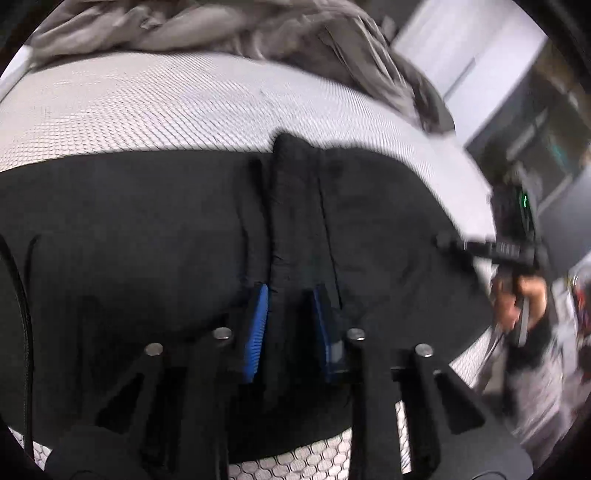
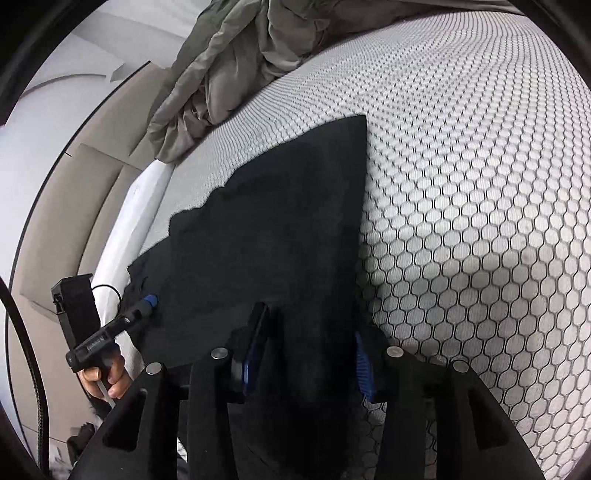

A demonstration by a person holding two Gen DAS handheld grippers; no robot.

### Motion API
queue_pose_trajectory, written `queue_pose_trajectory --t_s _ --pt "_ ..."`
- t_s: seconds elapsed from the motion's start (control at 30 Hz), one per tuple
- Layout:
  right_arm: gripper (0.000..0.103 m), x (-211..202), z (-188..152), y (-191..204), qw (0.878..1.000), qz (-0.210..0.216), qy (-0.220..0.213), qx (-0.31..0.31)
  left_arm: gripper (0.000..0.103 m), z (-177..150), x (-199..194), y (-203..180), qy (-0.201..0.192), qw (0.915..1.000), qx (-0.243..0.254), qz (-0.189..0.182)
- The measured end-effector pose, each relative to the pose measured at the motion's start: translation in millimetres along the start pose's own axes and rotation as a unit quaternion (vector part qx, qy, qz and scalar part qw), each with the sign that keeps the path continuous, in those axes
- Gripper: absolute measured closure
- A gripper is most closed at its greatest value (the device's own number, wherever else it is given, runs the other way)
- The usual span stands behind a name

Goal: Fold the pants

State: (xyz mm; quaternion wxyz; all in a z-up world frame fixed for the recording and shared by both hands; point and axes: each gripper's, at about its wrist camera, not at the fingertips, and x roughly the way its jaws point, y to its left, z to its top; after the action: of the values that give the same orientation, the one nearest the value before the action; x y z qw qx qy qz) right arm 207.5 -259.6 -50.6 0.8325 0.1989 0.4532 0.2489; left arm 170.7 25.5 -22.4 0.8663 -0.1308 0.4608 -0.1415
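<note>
The black pants (image 1: pixel 147 240) lie spread on a white mattress with a hexagon pattern (image 1: pixel 147 107). My left gripper (image 1: pixel 290 295) is shut on a raised fold of the pants, its blue pads (image 1: pixel 258 325) pressed on either side. The right gripper shows at the right edge of the left wrist view (image 1: pixel 447 240), at the pants' edge. In the right wrist view my right gripper (image 2: pixel 310 339) has black pants cloth (image 2: pixel 277 206) between its blue pads (image 2: pixel 364 373). The left gripper (image 2: pixel 149 301) shows at the left there, tip on the pants.
A crumpled grey blanket (image 1: pixel 258 33) lies at the far side of the mattress; it also shows in the right wrist view (image 2: pixel 236 59). The mattress (image 2: pixel 480 184) stretches to the right. A beige upholstered panel (image 2: pixel 74 206) runs along the left. Dark furniture (image 1: pixel 535 147) stands beyond the bed.
</note>
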Motion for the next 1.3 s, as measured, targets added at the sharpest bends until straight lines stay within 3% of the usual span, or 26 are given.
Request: queue_pose_trajectory --t_s 0.17,0.37,0.4,0.5,0.57,0.67,0.77,0.83,0.9,0.93,1.0,1.03,1.07,1.1,1.17,1.3 --pt "0.06 3.2 -0.6 6.4 1.0 -0.01 0.003 -0.013 0.087 -20.5 -16.7 -11.1 0.008 0.9987 0.041 0.031" --pt "0.057 14.1 1.2 7.9 1.0 0.005 0.004 -0.018 0.087 -19.5 -17.1 -3.1 0.01 0.999 0.031 0.032" --pt "0.069 11.9 -1.1 4.1 1.0 0.014 -0.005 -0.012 0.087 -18.3 -15.5 -2.8 0.01 0.9989 0.03 0.034" --pt "0.093 15.7 0.4 4.4 1.0 0.024 -0.014 0.011 0.087 -17.8 -14.8 -6.2 0.008 0.9987 0.031 0.039" --pt "0.094 0.0 5.9 23.0 0.999 -0.006 -0.046 -0.023 0.087 -18.7 -15.5 -10.3 0.004 0.9986 0.033 0.041" --pt "0.093 -13.6 12.1 33.8 0.996 -0.058 -0.057 -0.047 0.087 -26.3 -22.5 -13.6 -0.003 0.9982 0.031 0.05" --pt "0.073 6.7 11.2 21.6 0.99 -0.132 -0.01 -0.037 0.085 -32.3 -40.3 -7.9 -0.022 0.9975 0.02 0.065" --pt "0.07 4.6 8.6 16.1 0.992 -0.119 -0.025 -0.018 0.075 -40.6 -62.5 7.4 -0.051 0.996 -0.017 0.072" --pt "0.059 -8.2 6.6 19.9 0.99 -0.132 -0.042 -0.014 0.06 -55.9 -88.5 34.2 -0.086 0.9889 -0.084 0.088" --pt "0.059 -17.6 4.3 23.5 0.988 -0.144 -0.056 -0.017 0.051 -62.6 -98.2 45.3 -0.102 0.983 -0.114 0.102" --pt "0.054 -34.2 -1.6 30.3 0.986 -0.145 -0.077 -0.015 0.042 -82.4 -123.4 71.4 -0.153 0.9619 -0.186 0.13" --pt "0.051 -43.5 -4.8 34.8 0.987 -0.136 -0.086 -0.017 0.034 -87.8 -129.5 80.5 -0.163 0.9559 -0.204 0.134" --pt "0.041 -52.9 -9.5 42.2 0.987 -0.122 -0.099 -0.021 0.025 -95.0 -136.8 91.5 -0.174 0.9477 -0.231 0.135" --pt "0.028 -61.7 -15.6 49.6 0.987 -0.109 -0.113 -0.024 0.022 -101.3 -141.6 101.5 -0.183 0.9407 -0.254 0.131" --pt "0.014 -74.2 -30.0 58.5 0.986 -0.087 -0.139 -0.021 0.019 -109.3 -141.6 121.2 -0.191 0.9295 -0.298 0.103" --pt "0.014 -84.9 -50.0 65.8 0.984 -0.062 -0.166 -0.025 0.018 -110.7 -130.0 151.3 -0.203 0.9069 -0.365 0.058"
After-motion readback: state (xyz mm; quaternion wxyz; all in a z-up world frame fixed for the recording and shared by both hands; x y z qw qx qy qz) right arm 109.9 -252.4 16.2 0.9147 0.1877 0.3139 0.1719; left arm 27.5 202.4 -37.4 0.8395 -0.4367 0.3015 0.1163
